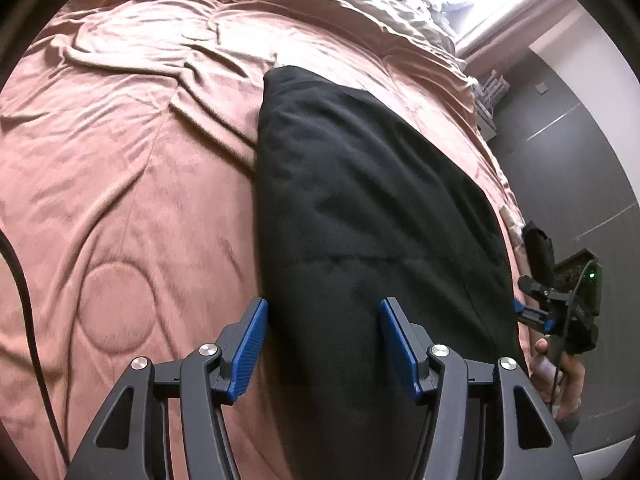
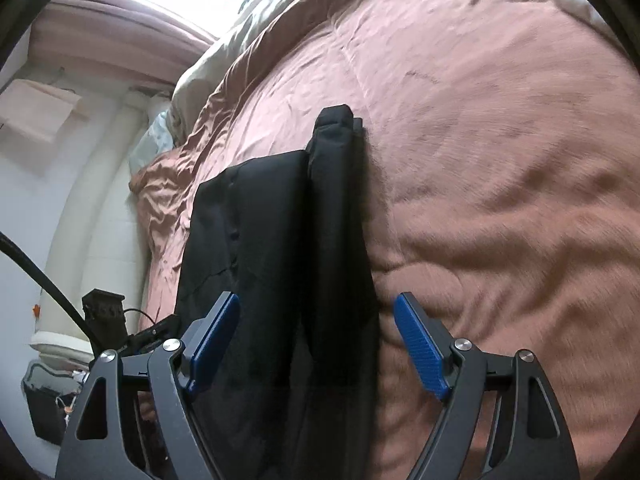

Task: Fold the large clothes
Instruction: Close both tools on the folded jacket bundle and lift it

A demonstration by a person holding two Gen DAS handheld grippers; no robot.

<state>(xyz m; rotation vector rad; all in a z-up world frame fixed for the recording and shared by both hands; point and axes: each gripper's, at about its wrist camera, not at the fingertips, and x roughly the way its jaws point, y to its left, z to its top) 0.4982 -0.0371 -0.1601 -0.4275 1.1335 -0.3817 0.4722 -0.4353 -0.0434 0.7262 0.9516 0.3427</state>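
A black garment [image 1: 360, 208] lies folded into a long strip on the pinkish-brown bedspread [image 1: 132, 184]. My left gripper [image 1: 324, 320] is open, its blue pads astride the garment's near left edge, holding nothing. In the right wrist view the same garment [image 2: 280, 240] shows as two stacked layers, a narrower fold on its right side. My right gripper [image 2: 318, 324] is open above the garment's near end, holding nothing. The right gripper also shows in the left wrist view [image 1: 536, 312], at the bed's right edge in a hand.
The bedspread [image 2: 500, 160] is wrinkled and covers the whole bed. A beige blanket [image 2: 248, 24] and bright window lie at the far end. A grey wall or wardrobe [image 1: 568, 152] stands to the right of the bed. A black cable [image 1: 28, 304] hangs at left.
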